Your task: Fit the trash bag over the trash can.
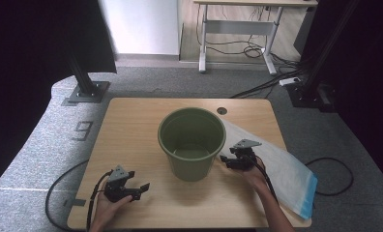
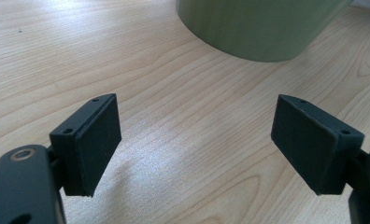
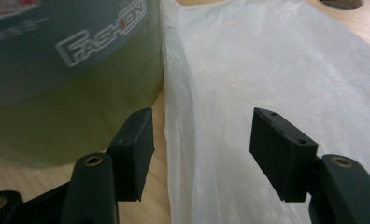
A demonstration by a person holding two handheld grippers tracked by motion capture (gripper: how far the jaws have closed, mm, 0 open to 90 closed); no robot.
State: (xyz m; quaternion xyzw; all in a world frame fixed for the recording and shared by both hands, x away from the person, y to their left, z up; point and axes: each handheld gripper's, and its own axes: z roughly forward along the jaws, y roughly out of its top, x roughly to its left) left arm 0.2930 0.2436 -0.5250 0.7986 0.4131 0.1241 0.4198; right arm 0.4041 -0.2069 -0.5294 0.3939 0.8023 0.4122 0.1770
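Low in the frame, both claws, left (image 1: 140,188) and right (image 1: 224,158), gape empty; bag (image 1: 276,164) lies flat right of the bin (image 1: 192,143), unlined, so lining remains.

The green bucket (image 1: 192,144) looks like smooth, matt plastic. The table (image 1: 131,125) is pale wood-grain; at its 4 o'clock lies a thin, glossy, crinkled plastic bag (image 1: 276,164).

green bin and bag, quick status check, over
Left gripper open, idle on the table. Right gripper open over edge of the plastic bag, nothing pinched. Green bin upright, empty, bag flat beside it. Nothing blocking.
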